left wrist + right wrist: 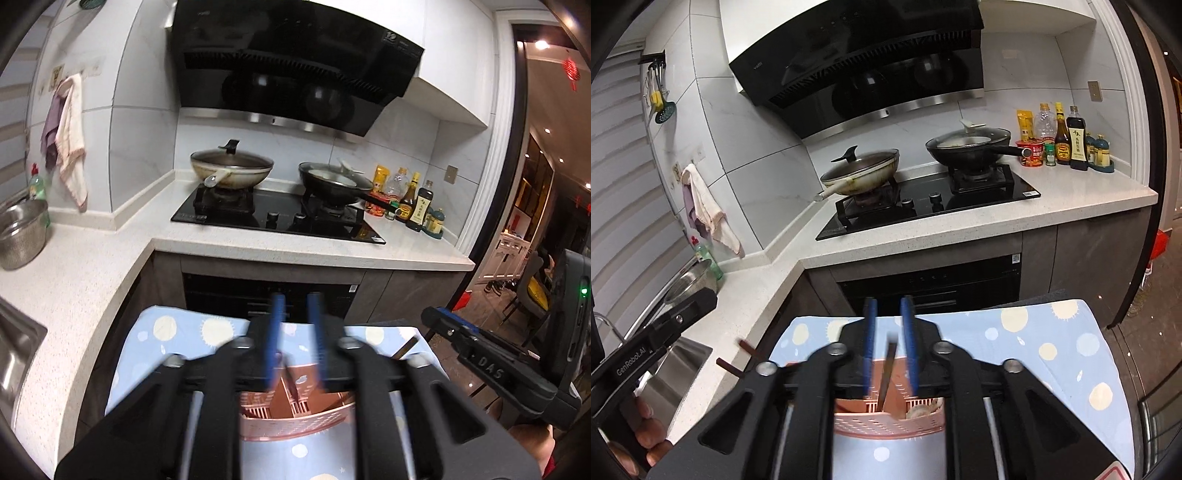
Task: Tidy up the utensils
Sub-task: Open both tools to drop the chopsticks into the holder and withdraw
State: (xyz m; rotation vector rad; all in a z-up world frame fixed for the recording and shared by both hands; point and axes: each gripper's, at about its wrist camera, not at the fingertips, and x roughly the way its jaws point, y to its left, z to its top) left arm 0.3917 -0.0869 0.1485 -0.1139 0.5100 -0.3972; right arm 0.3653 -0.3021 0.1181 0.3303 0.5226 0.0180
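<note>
Both tools hover over a pink slotted utensil holder [886, 424] that sits on a blue dotted cloth [1052, 332], near the cloth's near edge. Left tool [295, 343]: blue fingers [275, 332] stand narrowly apart, nothing pressed between them; the picture is motion-blurred. Right tool [888, 343]: fingers likewise narrowly apart, with a dark chopstick [887, 373] standing in the gap, lower end inside the holder, pads not touching it. A pale spoon-like item [923, 408] lies in the holder's right compartment. Behind, the white counter [960, 236] carries a hob [923, 210] with two lidded pans.
</note>
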